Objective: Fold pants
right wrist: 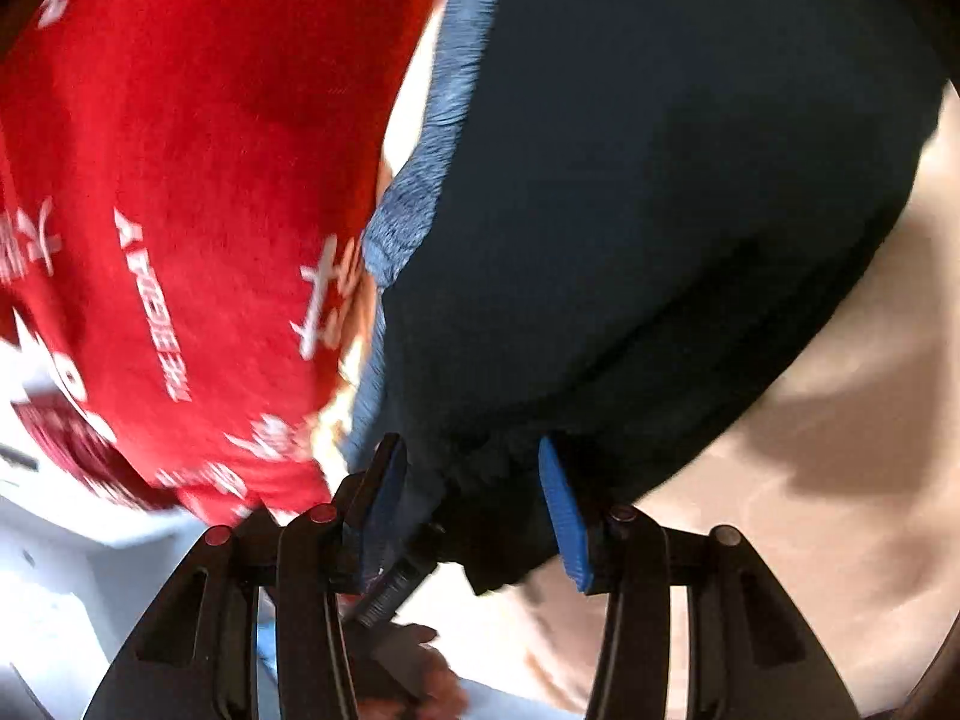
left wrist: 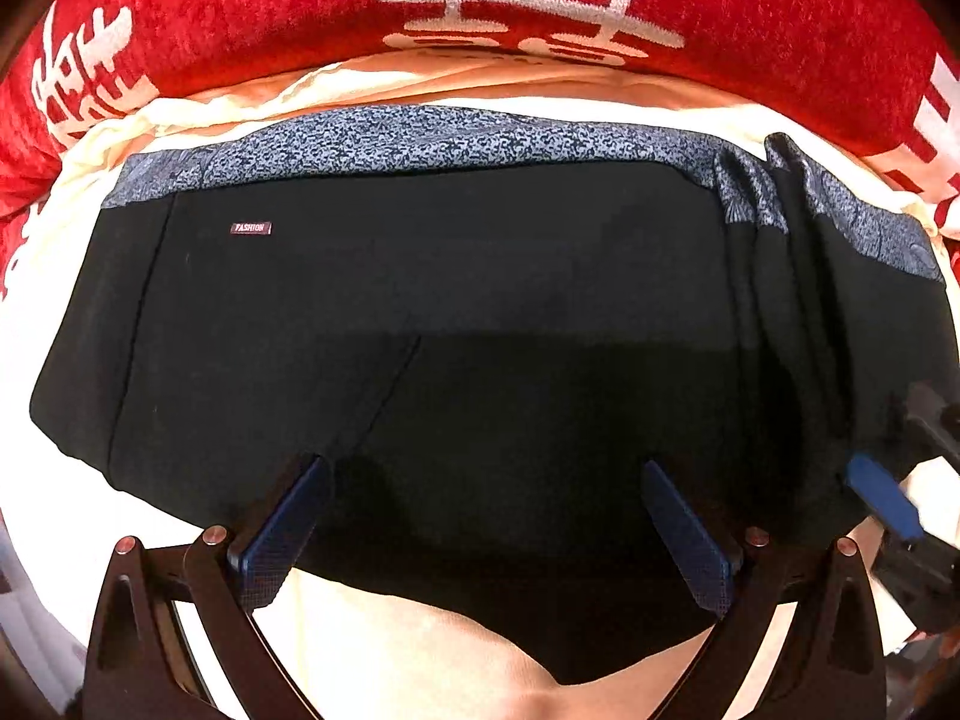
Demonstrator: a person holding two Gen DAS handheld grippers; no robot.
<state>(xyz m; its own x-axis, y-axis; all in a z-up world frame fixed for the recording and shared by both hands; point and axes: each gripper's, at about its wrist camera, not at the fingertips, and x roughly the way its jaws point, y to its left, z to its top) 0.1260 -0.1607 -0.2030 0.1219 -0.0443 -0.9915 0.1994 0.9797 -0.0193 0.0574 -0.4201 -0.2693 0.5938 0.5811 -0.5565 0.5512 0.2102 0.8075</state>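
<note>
**Around the work: a red blanket and a cream sheet**

We see a red blanket (left wrist: 240,18) with white characters woven in, lying along the far side. Under it spreads a cream sheet (left wrist: 420,648), wrinkled near the blanket's edge and smoother closer in. In the right wrist view we find the blanket blurred, and the sheet carries soft shadows.

The pants (left wrist: 420,312) are black with a speckled blue-grey waistband (left wrist: 420,135). The blanket (left wrist: 240,18) is red with white characters; the sheet (left wrist: 420,648) is cream.
</note>
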